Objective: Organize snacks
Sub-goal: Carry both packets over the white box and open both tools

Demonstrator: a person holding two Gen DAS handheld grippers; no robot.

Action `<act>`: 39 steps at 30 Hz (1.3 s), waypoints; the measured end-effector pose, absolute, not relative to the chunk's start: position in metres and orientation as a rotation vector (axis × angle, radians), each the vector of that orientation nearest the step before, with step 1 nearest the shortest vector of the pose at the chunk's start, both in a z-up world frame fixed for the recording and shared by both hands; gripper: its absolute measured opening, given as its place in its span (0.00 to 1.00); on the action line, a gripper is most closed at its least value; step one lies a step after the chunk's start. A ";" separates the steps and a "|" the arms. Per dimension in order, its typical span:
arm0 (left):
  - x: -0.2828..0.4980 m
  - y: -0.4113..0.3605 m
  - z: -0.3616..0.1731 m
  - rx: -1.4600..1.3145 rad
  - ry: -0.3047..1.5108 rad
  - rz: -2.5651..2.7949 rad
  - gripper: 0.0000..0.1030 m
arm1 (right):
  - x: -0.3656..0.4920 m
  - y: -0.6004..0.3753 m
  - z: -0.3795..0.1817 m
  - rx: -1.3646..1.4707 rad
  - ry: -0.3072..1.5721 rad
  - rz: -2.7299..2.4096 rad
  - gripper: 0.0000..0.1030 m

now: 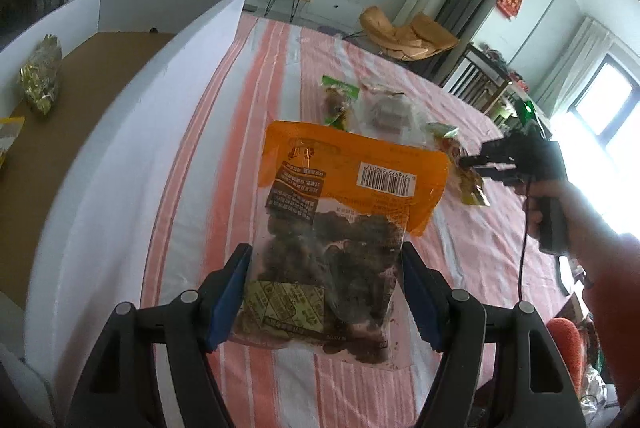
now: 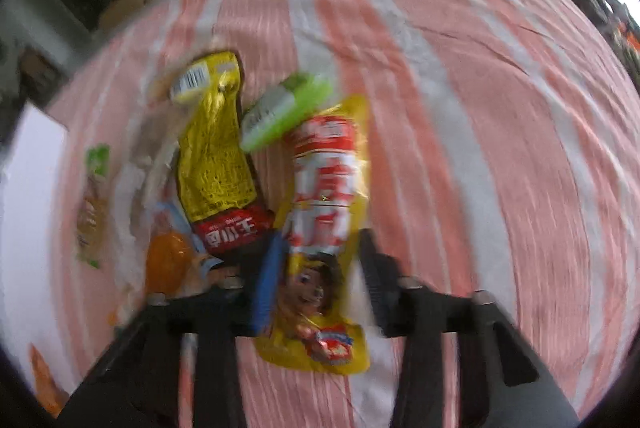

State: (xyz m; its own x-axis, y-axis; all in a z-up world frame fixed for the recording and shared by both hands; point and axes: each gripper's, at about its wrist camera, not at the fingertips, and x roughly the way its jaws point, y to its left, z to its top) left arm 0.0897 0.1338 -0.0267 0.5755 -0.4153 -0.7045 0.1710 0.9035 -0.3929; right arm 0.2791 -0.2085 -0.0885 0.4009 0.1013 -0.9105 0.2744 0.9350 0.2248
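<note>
My left gripper (image 1: pixel 326 268) is shut on an orange-topped clear bag of dark dried snacks (image 1: pixel 340 224), held above the striped tablecloth. My right gripper (image 2: pixel 320 252) has its jaws on both sides of a yellow packet with a cartoon girl (image 2: pixel 324 228); the view is blurred, so contact is unclear. Beside it lie a yellow-and-red packet (image 2: pixel 218 155), a green-and-white packet (image 2: pixel 284 111) and an orange item (image 2: pixel 168 260). The right gripper (image 1: pixel 474 163) also shows in the left wrist view, over the snack pile.
A white-walled cardboard box (image 1: pixel 132 107) stands at the left with a gold-green snack bag (image 1: pixel 42 75) inside. Small packets (image 1: pixel 340 99) and a clear bag (image 1: pixel 390 111) lie on the pink striped tablecloth (image 2: pixel 480 107). Chairs and a TV stand sit behind.
</note>
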 end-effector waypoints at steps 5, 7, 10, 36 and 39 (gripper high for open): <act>0.090 0.140 -0.020 -0.381 0.880 -0.386 0.69 | 0.230 -0.258 -0.074 0.616 1.091 -0.058 0.29; 0.090 0.143 -0.013 -0.412 0.870 -0.400 0.69 | 0.214 -0.272 -0.072 0.745 1.069 -0.006 0.29; 0.087 0.147 -0.001 -0.416 0.845 -0.400 0.69 | 0.192 -0.285 -0.072 0.908 1.024 0.064 0.29; 0.087 0.343 0.047 -0.212 0.818 0.231 0.93 | 0.244 0.159 0.069 0.627 0.975 0.873 0.65; 0.083 0.329 0.045 -0.242 0.798 0.185 0.94 | 0.232 0.125 0.064 0.494 0.908 0.779 0.66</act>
State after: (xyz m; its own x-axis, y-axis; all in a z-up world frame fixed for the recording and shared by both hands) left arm 0.0825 0.3285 0.0454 0.6843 0.0721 -0.7256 -0.2541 0.9563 -0.1447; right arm 0.2317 0.1249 0.0642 0.3792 0.7737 -0.5075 -0.3843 0.6306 0.6743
